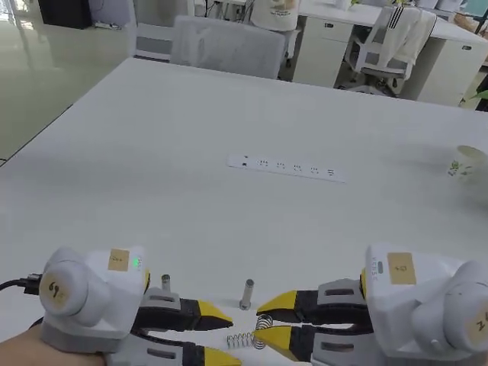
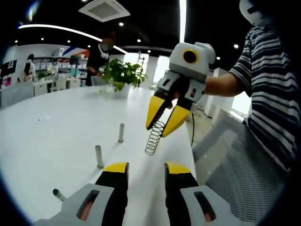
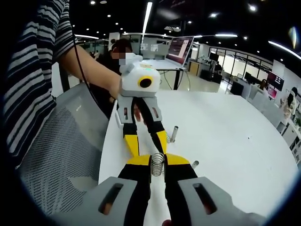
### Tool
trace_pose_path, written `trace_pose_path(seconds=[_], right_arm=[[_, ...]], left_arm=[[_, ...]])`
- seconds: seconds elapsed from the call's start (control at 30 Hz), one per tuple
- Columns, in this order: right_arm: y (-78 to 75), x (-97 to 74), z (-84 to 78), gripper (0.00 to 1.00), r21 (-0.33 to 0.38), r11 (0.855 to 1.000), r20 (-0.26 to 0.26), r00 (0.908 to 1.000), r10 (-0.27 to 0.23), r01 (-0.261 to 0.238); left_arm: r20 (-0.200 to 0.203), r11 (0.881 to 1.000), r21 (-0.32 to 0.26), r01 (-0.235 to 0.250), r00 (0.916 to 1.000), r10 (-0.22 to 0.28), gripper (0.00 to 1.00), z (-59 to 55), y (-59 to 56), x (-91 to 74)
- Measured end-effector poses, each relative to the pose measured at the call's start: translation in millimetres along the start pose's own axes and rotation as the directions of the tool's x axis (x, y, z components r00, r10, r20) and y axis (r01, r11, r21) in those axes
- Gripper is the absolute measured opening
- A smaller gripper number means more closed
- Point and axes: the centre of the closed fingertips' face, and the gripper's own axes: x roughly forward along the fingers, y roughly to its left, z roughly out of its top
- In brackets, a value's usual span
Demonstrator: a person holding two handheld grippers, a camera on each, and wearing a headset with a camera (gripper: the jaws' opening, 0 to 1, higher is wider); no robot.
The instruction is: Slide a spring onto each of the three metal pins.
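Head view: my right gripper (image 1: 261,322) has its jaws clamped on a spring (image 1: 263,323) low over the desk (image 1: 229,114). The nearest pin (image 1: 246,293) stands upright just beyond the jaw tips, on the side away from me. A second pin (image 1: 165,282) stands further left, by the left gripper (image 1: 227,338).

Left gripper view: my own jaws (image 2: 145,167) are apart and hold nothing. Across from them the right gripper (image 2: 159,128) grips the spring (image 2: 152,140) by its top. The coil hangs down at a slight slant, with its free end low. The nearest pin (image 2: 121,133) is off to the spring's side, apart from it. The second pin (image 2: 99,157) and a third pin (image 2: 59,194) are closer to my left jaws.

Right gripper view: the spring (image 3: 157,165) sits pinched between the jaws (image 3: 157,160). The nearest pin (image 3: 194,164) is just to the right of the tips.

My judgement: the right hand does the threading. The spring's free end has to go over that pin's top with its axis upright.
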Motion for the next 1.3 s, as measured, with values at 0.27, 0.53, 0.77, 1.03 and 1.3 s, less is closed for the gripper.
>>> trace_pose_path(seconds=[0.27, 0.53, 0.77, 1.03, 1.3], right_arm=[[-7.5, -3.1, -4.7, 0.07, 0.004, 1.0, -0.01, 0.9995, -0.029, 0.029], [-14.9, -5.1, -9.4, 0.07, -0.005, 0.998, -0.024, 0.9977, -0.063, 0.063], [-24.8, -12.3, -15.0, 0.07, 0.01, 0.995, -0.029, 0.9943, -0.103, 0.103], [-31.8, -16.6, -19.2, 0.07, 0.031, 0.991, -0.03, 0.9908, -0.132, 0.133], [-36.1, -19.7, -20.6, 0.07, 0.043, 0.987, -0.024, 0.9883, -0.151, 0.152]], left_arm=[[0.023, 1.0, -0.006, -0.024, 0.9994, 0.025, 0.42, 2.0, 1.3, -13.1], [0.03, 0.998, -0.031, -0.046, 0.9984, 0.047, 0.44, -2.1, 3.1, -26.8], [0.032, 0.995, -0.051, -0.091, 0.9952, 0.093, 0.5, -11.0, 3.9, -50.0], [0.064, 0.971, -0.087, -0.225, 0.971, 0.23, 0.66, -15.5, 27.1, -82.9], [0.082, 0.946, -0.088, -0.313, 0.9437, 0.32, 0.85, -16.8, 41.7, -103.8]])
